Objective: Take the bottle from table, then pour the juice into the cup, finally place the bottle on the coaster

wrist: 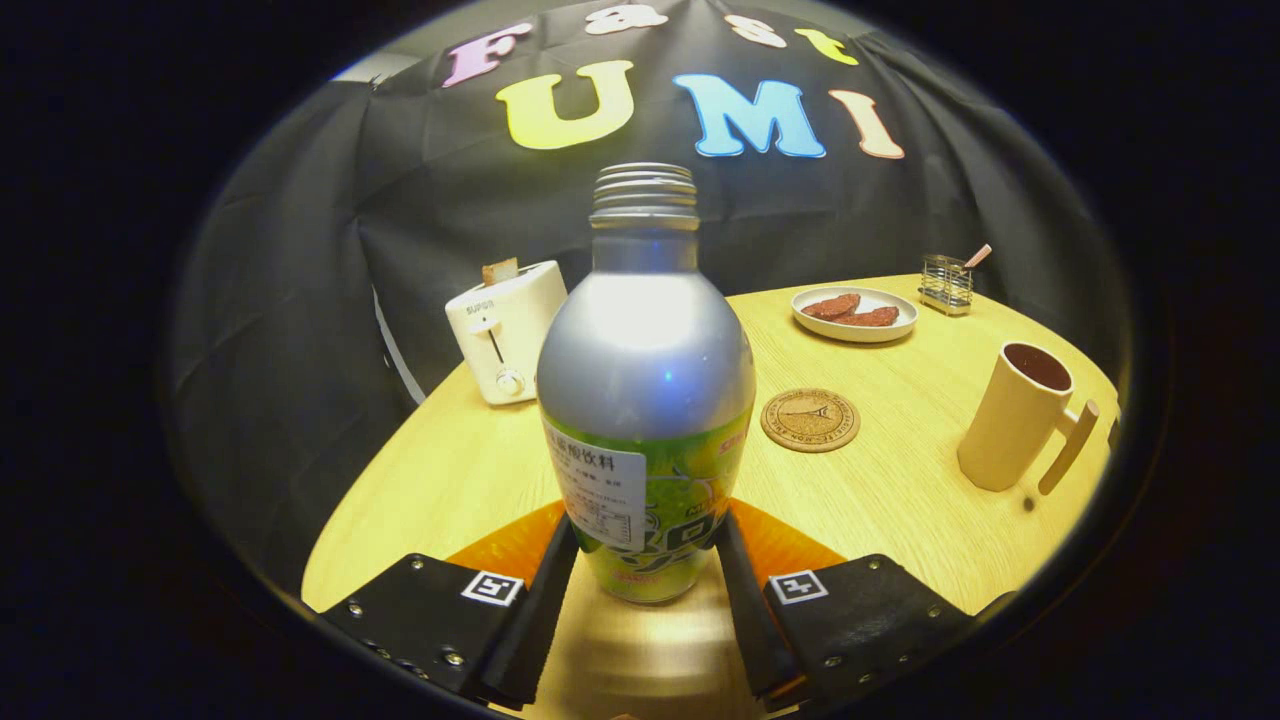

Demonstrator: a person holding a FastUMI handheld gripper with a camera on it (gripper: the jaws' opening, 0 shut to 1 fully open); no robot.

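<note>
A silver bottle (645,390) with a green label and an uncapped threaded neck stands upright between my fingers. My gripper (645,560) is shut on the bottle's lower body, both fingers pressing its sides. The base looks slightly off the wooden table (880,500), though I cannot tell for sure. A round cork coaster (810,420) lies just beyond the bottle to the right. Further right stands a cream cup (1018,418) with a wooden handle, upright, dark inside.
A cream toaster (503,330) with a slice of bread stands at the table's back left. A plate (855,314) of reddish food and a small wire holder (946,283) sit at the back right. The table's round edge curves close behind the toaster.
</note>
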